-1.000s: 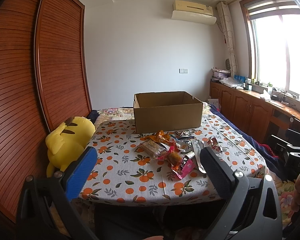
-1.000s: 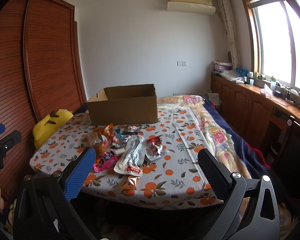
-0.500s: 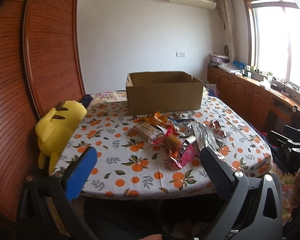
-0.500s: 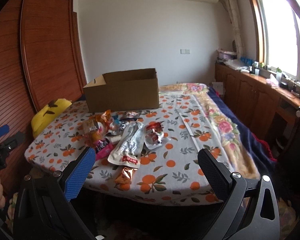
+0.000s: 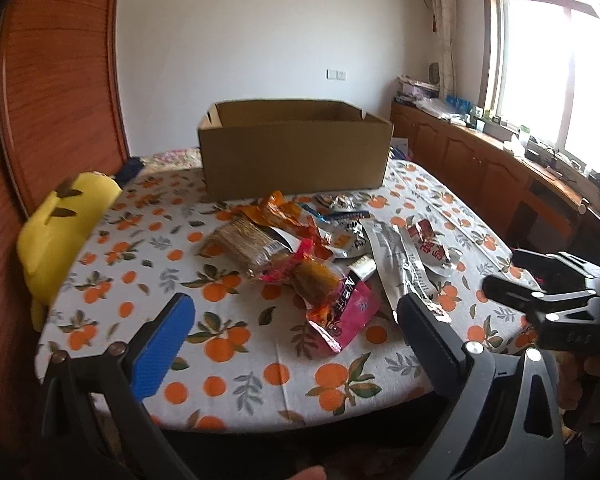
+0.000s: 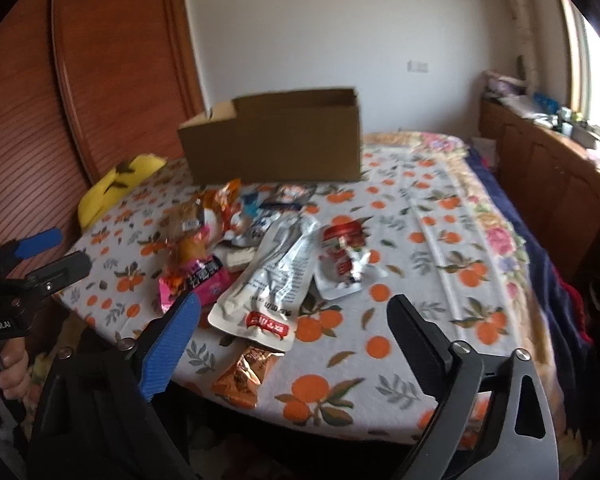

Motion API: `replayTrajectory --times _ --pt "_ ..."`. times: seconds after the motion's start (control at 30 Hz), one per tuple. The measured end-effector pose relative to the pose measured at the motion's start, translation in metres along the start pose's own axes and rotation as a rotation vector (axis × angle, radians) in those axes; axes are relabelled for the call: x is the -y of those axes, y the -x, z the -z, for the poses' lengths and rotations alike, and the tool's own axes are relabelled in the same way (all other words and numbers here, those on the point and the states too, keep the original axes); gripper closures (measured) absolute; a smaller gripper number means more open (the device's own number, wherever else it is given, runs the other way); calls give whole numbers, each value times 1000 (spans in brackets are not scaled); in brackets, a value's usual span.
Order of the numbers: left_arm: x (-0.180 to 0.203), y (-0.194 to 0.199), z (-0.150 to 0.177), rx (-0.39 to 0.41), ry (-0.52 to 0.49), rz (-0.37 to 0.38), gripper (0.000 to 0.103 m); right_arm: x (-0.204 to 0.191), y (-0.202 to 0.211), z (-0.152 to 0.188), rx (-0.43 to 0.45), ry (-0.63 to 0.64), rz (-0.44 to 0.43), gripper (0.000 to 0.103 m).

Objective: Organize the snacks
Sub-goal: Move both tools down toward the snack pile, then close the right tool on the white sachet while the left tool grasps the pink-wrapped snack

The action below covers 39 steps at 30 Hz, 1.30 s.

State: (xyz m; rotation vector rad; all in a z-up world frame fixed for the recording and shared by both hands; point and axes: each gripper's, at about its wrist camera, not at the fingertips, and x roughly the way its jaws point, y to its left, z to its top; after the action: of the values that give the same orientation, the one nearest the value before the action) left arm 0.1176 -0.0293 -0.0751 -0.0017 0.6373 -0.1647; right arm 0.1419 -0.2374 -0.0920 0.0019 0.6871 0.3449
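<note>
- Nearest the lens in the left wrist view, the left gripper (image 5: 292, 336) hangs over the near edge of the table (image 5: 244, 392), its blue-padded finger and black finger spread wide with nothing between them.
- In the right wrist view, the right gripper (image 6: 296, 332) is likewise spread wide and empty, above the near table edge, with a small copper-coloured packet (image 6: 246, 372) lying just below and between its fingers.
- Just past that packet lies a long silver pouch (image 6: 272, 280) with a red label at its near end, and beside it to the right a smaller silver-and-red pouch (image 6: 344, 260).
- Left of the long pouch, a pink wrapper (image 5: 348, 312) lies at the front of the snack pile, overlapped by an orange-brown snack (image 5: 314, 280).
- Further in, a clear pack of brown crackers (image 5: 244, 248) lies angled, with an orange wrapper (image 5: 276, 210) behind it; the rest of the pile is a jumble of silver and blue packets too blurred to name.
- All the snacks lie loose on the orange-print tablecloth (image 5: 148, 264), in the middle of the table.
- Behind the pile stands an open cardboard box (image 5: 296, 152), close to the farthest snacks; its inside is not visible.
- At the table's left edge rests a yellow plush toy (image 5: 60, 232), against the wooden wardrobe (image 5: 52, 80).
</note>
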Motion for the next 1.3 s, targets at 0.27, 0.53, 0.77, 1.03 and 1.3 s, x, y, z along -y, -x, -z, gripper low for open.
replayTrajectory --times 0.27,0.53,0.77,1.03,1.3 --pt "-1 -42 -5 -68 18 47 8 6 -67 -13 -138 -15 -97 28" --pt "-9 -72 -13 -108 65 47 10 12 -100 -33 -195 -66 -142 49" --pt "-14 -84 -12 -147 106 83 11 1 -116 -41 -223 41 -46 53" --pt "-8 -108 -12 -221 152 93 11 14 -131 -42 -268 40 -37 34" --pt "-9 -130 -7 -252 175 71 11 17 -137 -48 -277 46 -41 37"
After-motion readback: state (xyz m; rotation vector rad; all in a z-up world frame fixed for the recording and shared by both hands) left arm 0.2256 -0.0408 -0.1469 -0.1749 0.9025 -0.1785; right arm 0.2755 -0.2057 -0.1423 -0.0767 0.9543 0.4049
